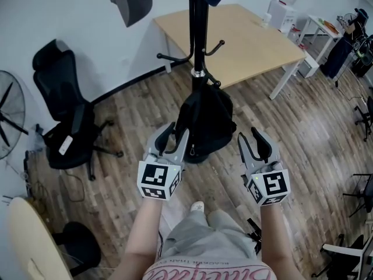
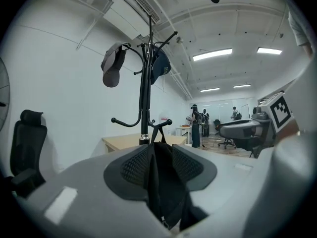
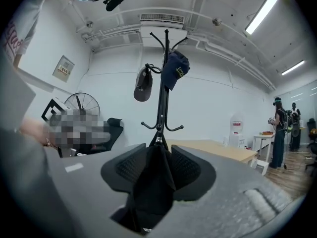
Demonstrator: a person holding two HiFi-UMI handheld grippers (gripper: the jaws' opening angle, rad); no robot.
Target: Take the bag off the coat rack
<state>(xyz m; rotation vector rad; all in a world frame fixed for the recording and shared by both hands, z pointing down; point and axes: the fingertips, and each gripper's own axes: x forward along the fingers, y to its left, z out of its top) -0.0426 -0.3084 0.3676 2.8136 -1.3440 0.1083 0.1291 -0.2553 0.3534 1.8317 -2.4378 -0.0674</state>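
Observation:
A black bag [image 1: 205, 121] hangs from a low hook of the black coat rack [image 1: 197, 28], reaching close to the wooden floor. My left gripper [image 1: 173, 134] sits just left of the bag and my right gripper [image 1: 250, 139] just right of it, both pointing toward it. Each stands open, and neither pair of pads presses on anything. In the left gripper view the bag [image 2: 161, 182] shows through the gap between the jaws, with the rack [image 2: 144, 83] rising above it. The right gripper view shows the same bag [image 3: 153, 182] and rack [image 3: 161, 98].
A grey cap [image 2: 112, 66] and a navy cap [image 2: 159, 66] hang on the upper hooks. A black office chair [image 1: 67, 121] and a fan [image 1: 9, 112] stand to the left. Behind the rack is a wooden table [image 1: 245, 37]. People [image 2: 197, 125] stand far off.

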